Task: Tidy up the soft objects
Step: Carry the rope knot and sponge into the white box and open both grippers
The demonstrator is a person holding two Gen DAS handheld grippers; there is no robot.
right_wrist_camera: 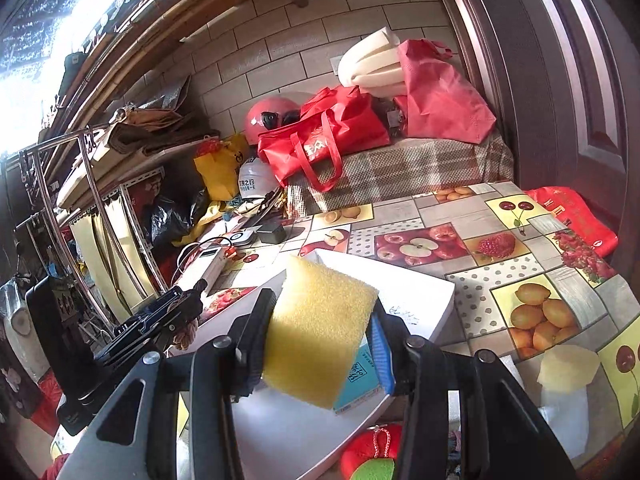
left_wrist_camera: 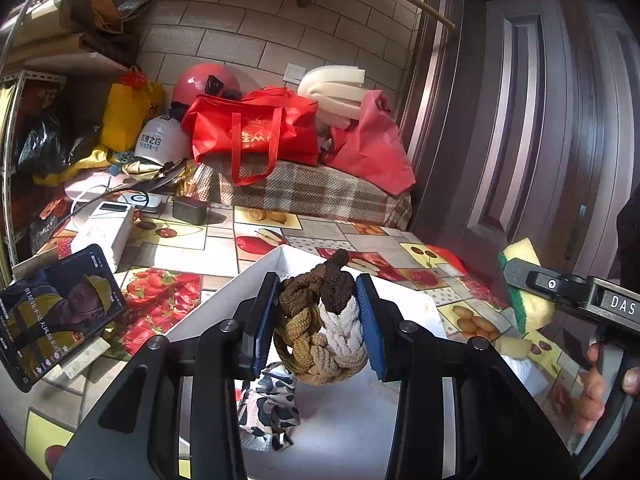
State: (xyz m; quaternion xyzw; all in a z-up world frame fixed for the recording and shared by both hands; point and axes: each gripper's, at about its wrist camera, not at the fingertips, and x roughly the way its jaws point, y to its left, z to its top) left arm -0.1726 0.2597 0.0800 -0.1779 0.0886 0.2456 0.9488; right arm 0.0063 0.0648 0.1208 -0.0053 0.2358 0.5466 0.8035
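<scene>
A soft, light braided rope knot (left_wrist_camera: 320, 320) is clamped mid-body by the left gripper (left_wrist_camera: 320, 320) over the white tray (left_wrist_camera: 400, 300); a compressible yellow sponge (right_wrist_camera: 320, 332) is pinched across its sides by the right gripper (right_wrist_camera: 320, 340).

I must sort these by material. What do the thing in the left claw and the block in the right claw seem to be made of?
Braided ring: probably fuzzy chenille-like yarn, matte, in brown, tan and white plaits. Sponge: yellow open-pore foam; the left view shows a green scouring layer.
</scene>
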